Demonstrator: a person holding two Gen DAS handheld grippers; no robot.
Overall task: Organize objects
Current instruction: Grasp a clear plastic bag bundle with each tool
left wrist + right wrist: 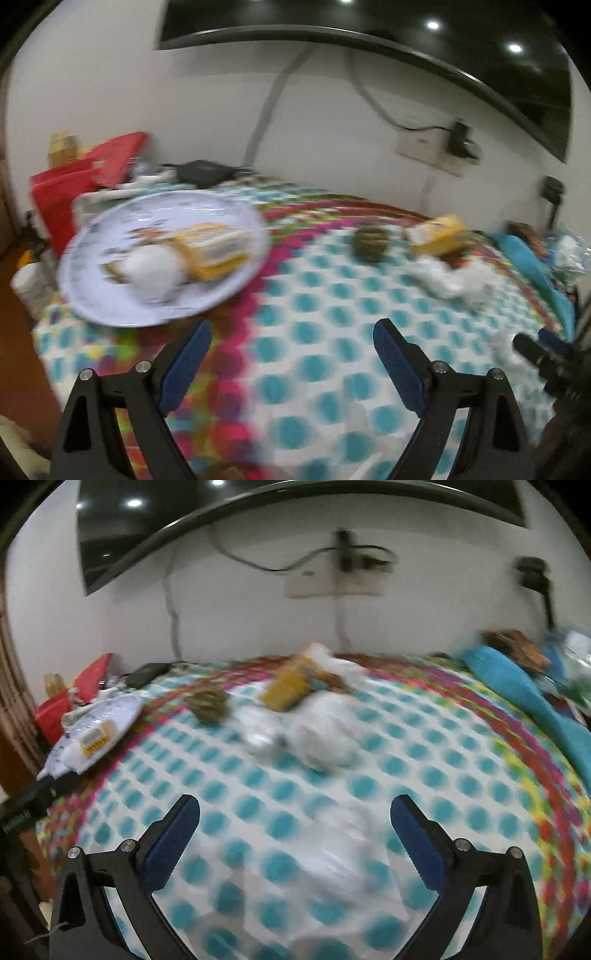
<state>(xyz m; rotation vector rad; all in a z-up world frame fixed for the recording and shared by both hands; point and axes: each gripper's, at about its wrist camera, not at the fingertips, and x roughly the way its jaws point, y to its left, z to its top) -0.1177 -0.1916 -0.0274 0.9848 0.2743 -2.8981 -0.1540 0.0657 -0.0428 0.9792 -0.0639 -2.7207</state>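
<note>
Up front in the left wrist view, the left gripper (291, 338) hangs over the dotted bedspread (332, 354) with its blue-padded fingers (186, 365) spread wide and nothing between them. At about 10 o'clock from it sits a pale round plate (92, 280), carrying a yellow box (218, 247) and a white fluffy ball (153, 271) that touch each other. Toward 1 o'clock lies a brownish-green round lump (369, 240), blurred too much to name, and just beside it further right a second yellow box (437, 234) near a heap of white crumpled material (454, 280). At 3 o'clock, at the frame edge, the tip of the right gripper (543, 347) shows. Red bags (74, 184) stand behind the plate at the bed's far corner

Now the right wrist view: the right gripper (295, 808) is likewise agape and empty above the bedspread (443, 775), with a blurred clear plastic wrapper (332, 853) lying on the cloth between and below its fingers (173, 842). At 12 o'clock the white heap (317, 738) lies with the yellow box (291, 690) just behind it, and the brownish lump (207, 703) at 11 o'clock. The plate (118, 705) with its yellow box (98, 738) is far off at 10 o'clock. A blue cloth (517, 686) runs along the bed's edge at 2 o'clock
</note>
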